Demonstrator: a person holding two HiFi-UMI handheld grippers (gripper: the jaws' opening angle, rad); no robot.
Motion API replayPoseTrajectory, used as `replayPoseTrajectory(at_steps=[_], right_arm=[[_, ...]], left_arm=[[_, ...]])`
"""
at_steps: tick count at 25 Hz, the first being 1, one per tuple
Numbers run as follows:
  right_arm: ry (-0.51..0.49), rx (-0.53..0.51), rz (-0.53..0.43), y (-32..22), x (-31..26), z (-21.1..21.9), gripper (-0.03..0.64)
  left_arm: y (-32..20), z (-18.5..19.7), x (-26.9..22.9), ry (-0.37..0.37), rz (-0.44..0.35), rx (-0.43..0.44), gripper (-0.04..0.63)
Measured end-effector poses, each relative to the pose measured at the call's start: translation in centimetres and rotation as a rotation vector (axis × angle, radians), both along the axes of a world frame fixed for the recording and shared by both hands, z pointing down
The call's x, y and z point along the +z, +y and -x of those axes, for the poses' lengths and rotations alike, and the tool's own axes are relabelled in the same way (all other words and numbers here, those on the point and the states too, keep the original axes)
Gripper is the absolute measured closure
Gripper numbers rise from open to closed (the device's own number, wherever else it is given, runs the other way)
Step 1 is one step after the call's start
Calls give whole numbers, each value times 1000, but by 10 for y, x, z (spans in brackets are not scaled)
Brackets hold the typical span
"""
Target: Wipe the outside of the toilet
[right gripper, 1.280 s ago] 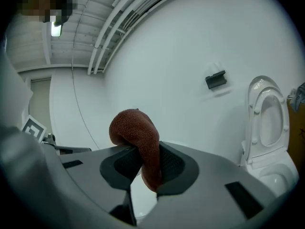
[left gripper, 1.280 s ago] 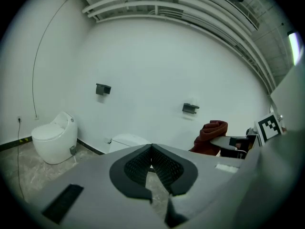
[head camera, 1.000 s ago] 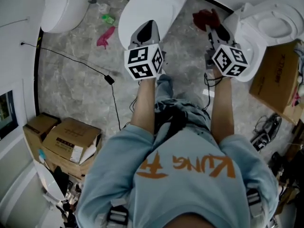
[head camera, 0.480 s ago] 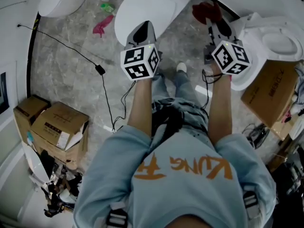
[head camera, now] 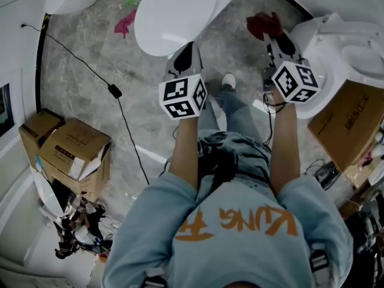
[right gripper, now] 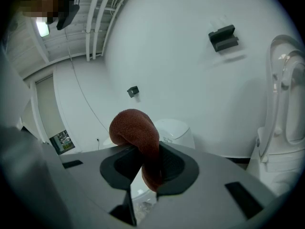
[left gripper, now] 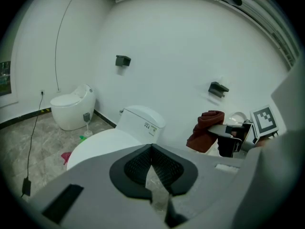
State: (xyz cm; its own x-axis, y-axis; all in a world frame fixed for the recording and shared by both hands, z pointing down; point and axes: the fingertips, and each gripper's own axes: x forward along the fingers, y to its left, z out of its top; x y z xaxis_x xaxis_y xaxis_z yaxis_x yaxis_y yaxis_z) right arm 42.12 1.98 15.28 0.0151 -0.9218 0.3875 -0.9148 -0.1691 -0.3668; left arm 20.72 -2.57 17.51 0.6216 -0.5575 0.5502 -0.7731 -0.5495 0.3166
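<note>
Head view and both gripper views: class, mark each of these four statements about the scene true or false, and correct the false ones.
1. The right tool is shut on a dark red cloth. True.
2. The left tool grips a sponge. False: its jaws are together on nothing.
3. The toilet ahead of the left tool is closed. True.
4. The cardboard boxes sit on that toilet. False: they stand on the floor at the person's left.
</note>
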Motion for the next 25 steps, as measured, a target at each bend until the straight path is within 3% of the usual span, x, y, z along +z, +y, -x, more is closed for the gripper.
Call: replayPoseTrajectory(at_steps=[15, 25], right_arm=[[-54, -119, 73, 9, 126, 17, 534], [6, -196, 186, -22, 234, 39, 534]], left_arm=[[47, -20, 119, -45, 102, -15, 601], [41, -16, 189, -51, 134, -31, 601]])
